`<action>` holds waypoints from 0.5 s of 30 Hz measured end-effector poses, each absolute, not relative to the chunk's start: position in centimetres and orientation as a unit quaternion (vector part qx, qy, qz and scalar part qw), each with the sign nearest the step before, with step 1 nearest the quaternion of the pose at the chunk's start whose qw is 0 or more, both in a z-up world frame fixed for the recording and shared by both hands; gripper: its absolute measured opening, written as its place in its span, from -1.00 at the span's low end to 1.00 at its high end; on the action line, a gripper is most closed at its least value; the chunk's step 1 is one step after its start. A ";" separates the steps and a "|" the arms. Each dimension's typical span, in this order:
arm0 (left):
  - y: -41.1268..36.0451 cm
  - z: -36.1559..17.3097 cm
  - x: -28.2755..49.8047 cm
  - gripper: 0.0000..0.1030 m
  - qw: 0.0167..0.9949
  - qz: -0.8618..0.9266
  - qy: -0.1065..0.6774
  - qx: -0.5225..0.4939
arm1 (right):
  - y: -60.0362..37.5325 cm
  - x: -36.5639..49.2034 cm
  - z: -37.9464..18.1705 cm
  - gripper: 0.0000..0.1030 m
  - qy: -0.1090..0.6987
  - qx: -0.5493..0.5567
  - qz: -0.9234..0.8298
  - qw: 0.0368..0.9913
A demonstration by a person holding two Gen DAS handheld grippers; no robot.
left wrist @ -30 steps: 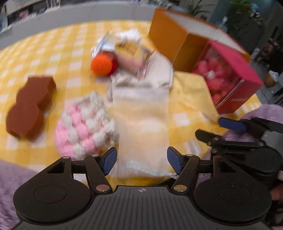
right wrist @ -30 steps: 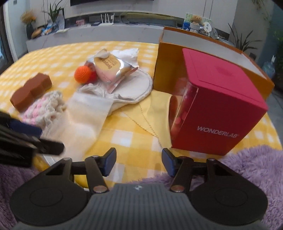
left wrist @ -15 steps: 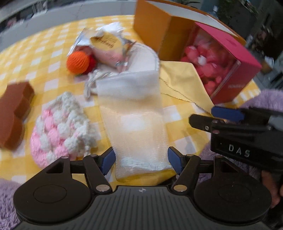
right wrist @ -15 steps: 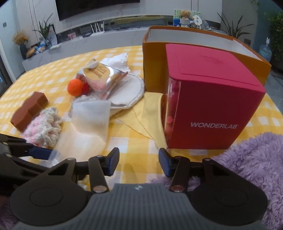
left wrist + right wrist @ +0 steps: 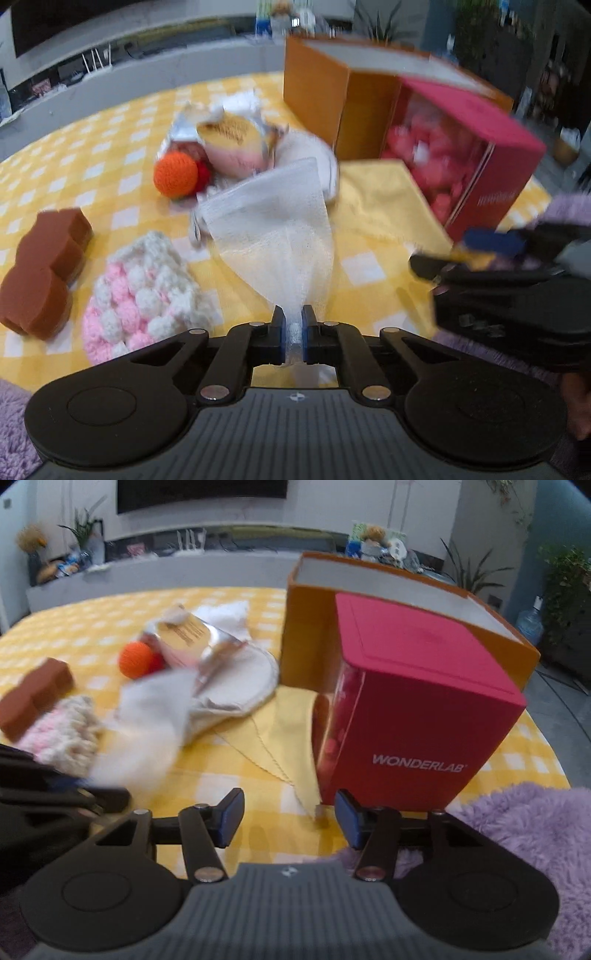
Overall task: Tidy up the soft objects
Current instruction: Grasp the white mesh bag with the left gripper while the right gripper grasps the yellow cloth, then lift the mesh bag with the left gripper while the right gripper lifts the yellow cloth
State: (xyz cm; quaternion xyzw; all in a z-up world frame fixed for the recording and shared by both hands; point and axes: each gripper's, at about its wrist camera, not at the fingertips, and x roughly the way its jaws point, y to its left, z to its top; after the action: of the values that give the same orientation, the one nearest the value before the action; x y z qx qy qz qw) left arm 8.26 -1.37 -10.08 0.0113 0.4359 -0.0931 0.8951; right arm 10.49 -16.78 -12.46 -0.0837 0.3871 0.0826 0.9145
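Note:
My left gripper [image 5: 293, 332] is shut on the near end of a white mesh bag [image 5: 277, 229], which rises off the yellow checked cloth; the bag shows blurred in the right wrist view [image 5: 147, 731]. A pink and white crochet piece [image 5: 144, 295], a brown sponge [image 5: 40, 273], an orange crochet ball [image 5: 175, 177], a foil snack pack [image 5: 229, 144] and a white pad [image 5: 314, 158] lie around it. My right gripper [image 5: 288, 816] is open and empty, just in front of the yellow cloth [image 5: 288, 731] and the red box [image 5: 417, 709]. It also shows in the left wrist view [image 5: 476, 251].
An open orange box [image 5: 306, 635] stands behind the red WONDERLAB box. A purple fluffy blanket [image 5: 524, 834] covers the near right corner of the table. The table edge is close below both grippers.
My left gripper has shut on the near end of the mesh bag and lifted it, bunching it into a cone. The right gripper has stayed open and shifted slightly.

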 end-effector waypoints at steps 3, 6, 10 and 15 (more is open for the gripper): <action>-0.9 -9.7 8.2 -0.84 0.902 -0.090 0.423 -0.003 | -16.7 11.5 -13.1 -0.17 0.386 -0.081 0.070 0.916; -0.3 -9.7 8.3 -0.84 0.901 -0.094 0.422 -0.025 | -16.7 11.7 -13.3 -0.43 0.390 -0.077 0.069 0.915; -0.2 -9.5 8.1 -0.84 0.905 -0.097 0.414 -0.031 | -17.1 11.8 -13.3 -1.00 0.394 -0.063 0.078 0.914; 0.3 -9.1 7.2 -0.85 0.909 -0.097 0.402 -0.043 | -16.9 10.6 -12.1 -1.00 0.371 -0.062 0.110 0.920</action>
State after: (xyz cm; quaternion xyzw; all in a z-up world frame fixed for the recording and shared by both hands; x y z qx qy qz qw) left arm 7.24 0.33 -9.07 -0.0432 0.4021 -0.0968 0.9094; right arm 10.60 -16.86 -12.10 -0.0624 0.3705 0.1100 0.9202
